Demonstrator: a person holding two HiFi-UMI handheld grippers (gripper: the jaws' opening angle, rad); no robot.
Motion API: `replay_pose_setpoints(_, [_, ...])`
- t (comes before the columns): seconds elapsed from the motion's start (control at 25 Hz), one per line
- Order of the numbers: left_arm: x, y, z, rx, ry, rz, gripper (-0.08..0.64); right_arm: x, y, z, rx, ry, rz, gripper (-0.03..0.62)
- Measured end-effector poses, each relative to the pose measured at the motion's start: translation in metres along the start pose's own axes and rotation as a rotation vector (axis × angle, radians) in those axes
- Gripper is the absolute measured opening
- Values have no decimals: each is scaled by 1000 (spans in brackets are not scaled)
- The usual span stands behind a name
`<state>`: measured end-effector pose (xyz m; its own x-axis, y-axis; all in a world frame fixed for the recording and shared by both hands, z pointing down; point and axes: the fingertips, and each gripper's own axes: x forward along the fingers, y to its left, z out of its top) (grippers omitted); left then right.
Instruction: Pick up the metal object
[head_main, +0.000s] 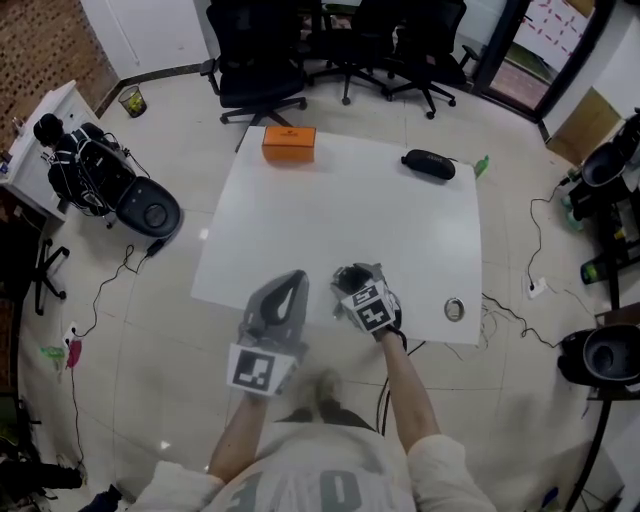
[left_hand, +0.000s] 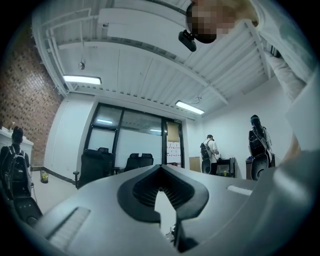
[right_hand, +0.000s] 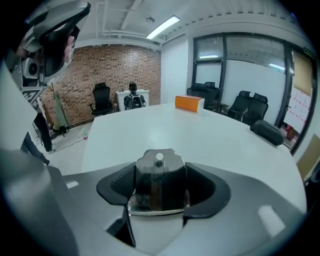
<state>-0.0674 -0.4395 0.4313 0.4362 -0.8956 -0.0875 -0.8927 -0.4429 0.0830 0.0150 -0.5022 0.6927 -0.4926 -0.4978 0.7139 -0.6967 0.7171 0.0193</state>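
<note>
A shiny metal object (right_hand: 159, 187) with a small hole near its top stands upright between the dark pads of my right gripper (right_hand: 160, 171), and both pads press on its sides. In the head view that right gripper (head_main: 354, 280) hovers over the front edge of the white table (head_main: 340, 215) with the metal piece (head_main: 349, 274) at its tip. Just left of it is my left gripper (head_main: 291, 283), which points up and away. Its jaws (left_hand: 160, 167) are together with nothing between them.
An orange box (head_main: 289, 143) and a black case (head_main: 428, 164) lie at the table's far side. A small round metal ring (head_main: 454, 309) sits near the front right corner. Office chairs (head_main: 262, 50) stand behind the table. Cables and gear crowd the floor on both sides.
</note>
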Motion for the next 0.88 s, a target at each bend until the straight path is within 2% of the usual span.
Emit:
replay_pose_setpoints(0.12, [1,2,3,-1,-3,9,0,-9,-1,4,30,-36,-19,302])
replay_pose_setpoints(0.2, [0,4,5,0,-7,15,0,-26,-6,18,87,-122,-63,302])
replay_pose_setpoints(0.32, [2,5,7,-10,-16,20,0,-71,-19,53,231,-332,-127,302])
replay_pose_setpoints(0.44, [3,1,10,-21,-29,10,0,-132,-21,87,367,-559,-143,302])
replay_pose_setpoints(0.64, [-1,-14,19,-32,-47,-2,0,-236,-7,122,452,-836,-175,304])
replay_pose_setpoints(0.76, [-7,-25,24,-29,-65,-19,0,-274,-4,120,523,-939,-180,302])
replay_pose_setpoints(0.88, [-14,-33,25,-4,-76,-43,0,-293,-2,114,554,-974,-181,302])
